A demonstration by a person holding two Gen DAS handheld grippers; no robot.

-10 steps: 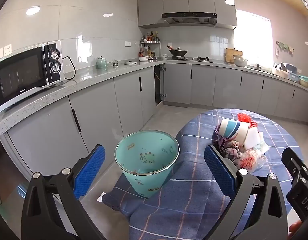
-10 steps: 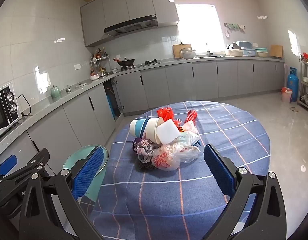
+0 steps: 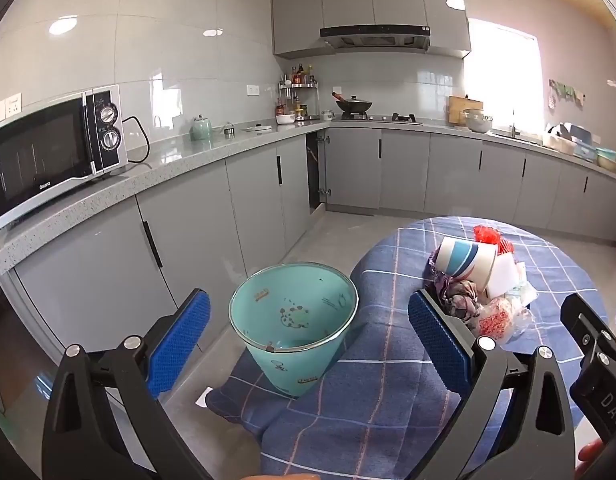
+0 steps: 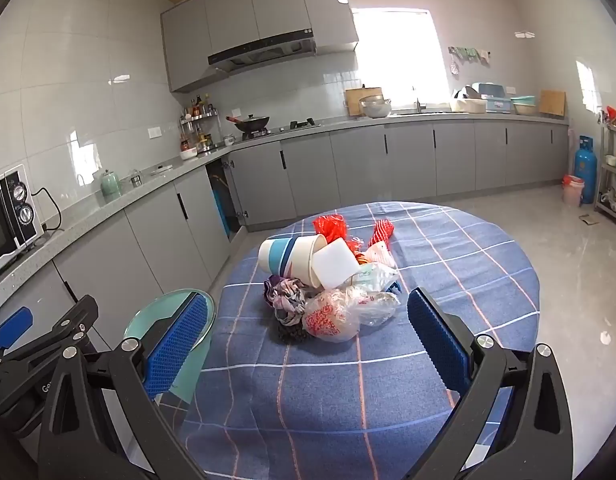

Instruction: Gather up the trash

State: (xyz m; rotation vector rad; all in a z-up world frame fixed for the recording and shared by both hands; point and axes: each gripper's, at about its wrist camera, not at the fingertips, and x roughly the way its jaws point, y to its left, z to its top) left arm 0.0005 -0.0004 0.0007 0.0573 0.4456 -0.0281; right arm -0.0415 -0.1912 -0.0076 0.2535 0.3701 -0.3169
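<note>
The right gripper [image 4: 308,344] stands with its blue-padded jaws spread wide and nothing between them, tilted a little downward over the near part of the round table [image 4: 488,280]. Just ahead of its tips, apart from both pads, lies the trash pile [image 4: 328,276], near the middle of the blue checked tablecloth [image 4: 388,400]: a striped paper cup [image 4: 285,256] on its side, a white foam block [image 4: 336,268] touching it, crumpled dark cloth [image 4: 285,300], a clear plastic bag with red print [image 4: 332,316] and scraps of red netting [image 4: 330,226] at the far side. Bare cloth lies all around the pile, wider to its right and behind, up to the table's curved far edge.

The left gripper [image 3: 308,344] is likewise spread wide and holds nothing. It hangs beyond the table's left edge, where the cloth drapes down in folds. Between its pads, farther off, is the teal waste bin [image 3: 293,320], mouth open and tilted toward the camera, resting against the hanging cloth on the table's left side. The right gripper's black frame shows at the right edge of the left wrist view.

Past the bin a strip of grey floor [image 3: 340,236] runs between table and grey cabinets [image 3: 211,232]; one cabinet door in the corner stands ajar. A microwave [image 3: 55,152] sits on the counter at left.
</note>
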